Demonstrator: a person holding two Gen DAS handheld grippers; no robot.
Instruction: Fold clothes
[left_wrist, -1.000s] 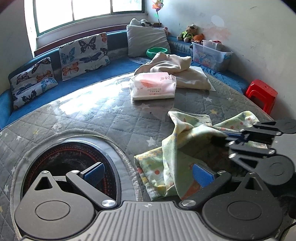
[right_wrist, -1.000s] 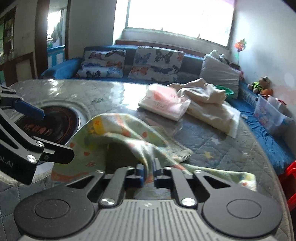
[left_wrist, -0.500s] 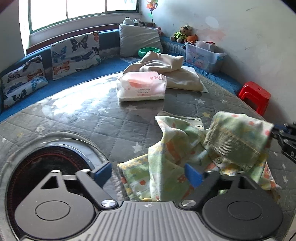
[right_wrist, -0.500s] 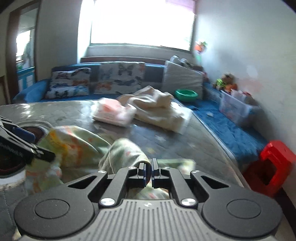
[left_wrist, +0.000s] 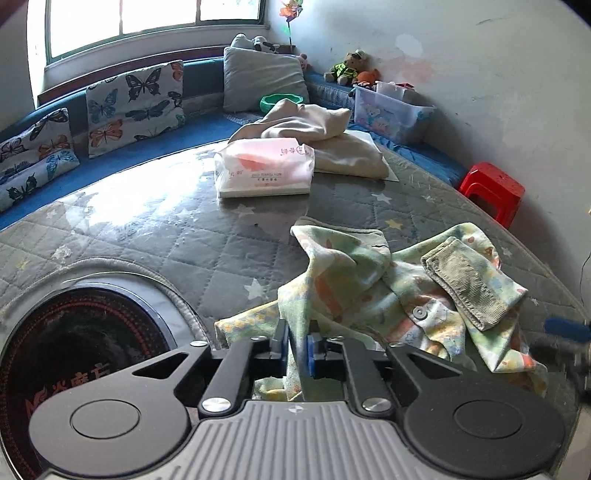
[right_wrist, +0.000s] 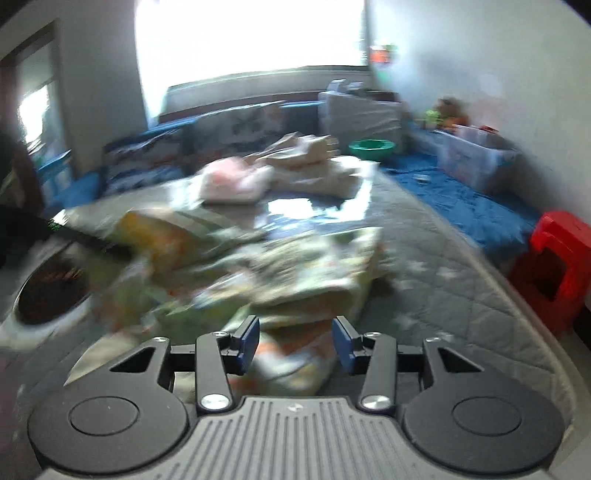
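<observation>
2 butterfly cushions (left_wrist: 135, 107), 1 grey pillow (left_wrist: 262, 79), 1 red stool (left_wrist: 493, 192).

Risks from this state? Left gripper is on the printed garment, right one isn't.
1. The left gripper is closing on one thin ridge of the printed garment; lifting may drag the bunched pile instead of a clean edge.
2. The right gripper is opening with cloth between its pads, so that side may slump or snag.
3. The ribbed cuff lies loosely on top and could unfold.
</observation>
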